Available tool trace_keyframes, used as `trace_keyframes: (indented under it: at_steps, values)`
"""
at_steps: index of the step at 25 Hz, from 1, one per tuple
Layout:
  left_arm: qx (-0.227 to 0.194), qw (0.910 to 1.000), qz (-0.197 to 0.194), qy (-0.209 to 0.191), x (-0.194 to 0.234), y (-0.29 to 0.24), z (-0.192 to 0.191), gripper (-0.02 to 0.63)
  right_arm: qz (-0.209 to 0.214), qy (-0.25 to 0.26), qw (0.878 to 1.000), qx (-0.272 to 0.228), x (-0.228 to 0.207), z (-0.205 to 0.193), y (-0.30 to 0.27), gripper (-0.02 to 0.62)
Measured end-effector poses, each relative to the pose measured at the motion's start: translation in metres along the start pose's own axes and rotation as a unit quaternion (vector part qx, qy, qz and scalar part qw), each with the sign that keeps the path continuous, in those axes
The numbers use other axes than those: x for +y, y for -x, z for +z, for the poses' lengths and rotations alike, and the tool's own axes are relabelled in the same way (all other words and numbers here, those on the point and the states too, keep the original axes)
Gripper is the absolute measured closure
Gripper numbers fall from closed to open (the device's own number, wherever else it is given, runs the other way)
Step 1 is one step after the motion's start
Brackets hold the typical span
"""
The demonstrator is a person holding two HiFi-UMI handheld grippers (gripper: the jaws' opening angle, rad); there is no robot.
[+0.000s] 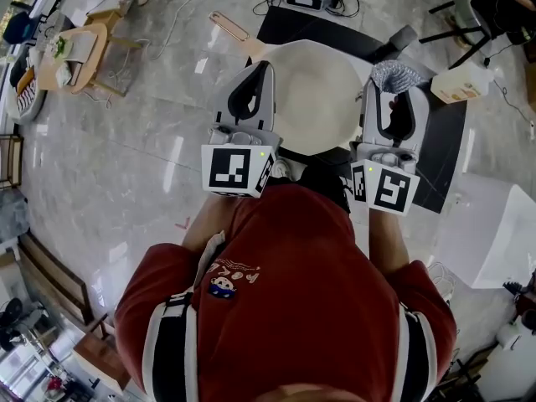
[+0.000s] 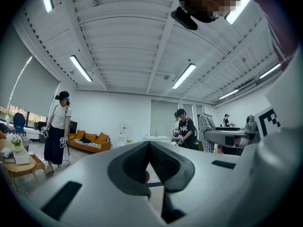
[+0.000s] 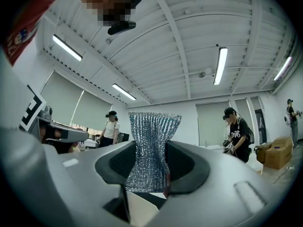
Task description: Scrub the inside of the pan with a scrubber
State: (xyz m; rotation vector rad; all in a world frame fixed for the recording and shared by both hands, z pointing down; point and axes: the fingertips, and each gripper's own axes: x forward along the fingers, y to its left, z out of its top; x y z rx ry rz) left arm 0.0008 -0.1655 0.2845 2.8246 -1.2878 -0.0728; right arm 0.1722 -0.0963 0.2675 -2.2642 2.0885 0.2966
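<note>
While the person is holding both grippers tilted up toward the ceiling, the right gripper point(image 3: 150, 151) is clamping a silver mesh scrubber point(image 3: 151, 135), jaws squeezing its pinched middle, its top fanning out above the tips. Left gripper point(image 2: 149, 146) is sitting with jaws meeting tip to tip, nothing between. Head view: pale pan point(image 1: 314, 99) is lying on a black mat point(image 1: 444, 145), showing between the two grippers

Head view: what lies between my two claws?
The pan, its pale inside bare, shows between the left claw and the right claw, which grips the scrubber. Only the head view shows this.
</note>
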Motion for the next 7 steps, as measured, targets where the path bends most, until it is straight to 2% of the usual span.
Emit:
trace_keyframes:
  at_steps: [7]
  values:
    - [0.006,0.9999,0.005,0.007,-0.0004,-0.0018,0.0011,0.600,0.010,0.006,1.000,0.009,0.0015,0.0047,-0.0035,0.391]
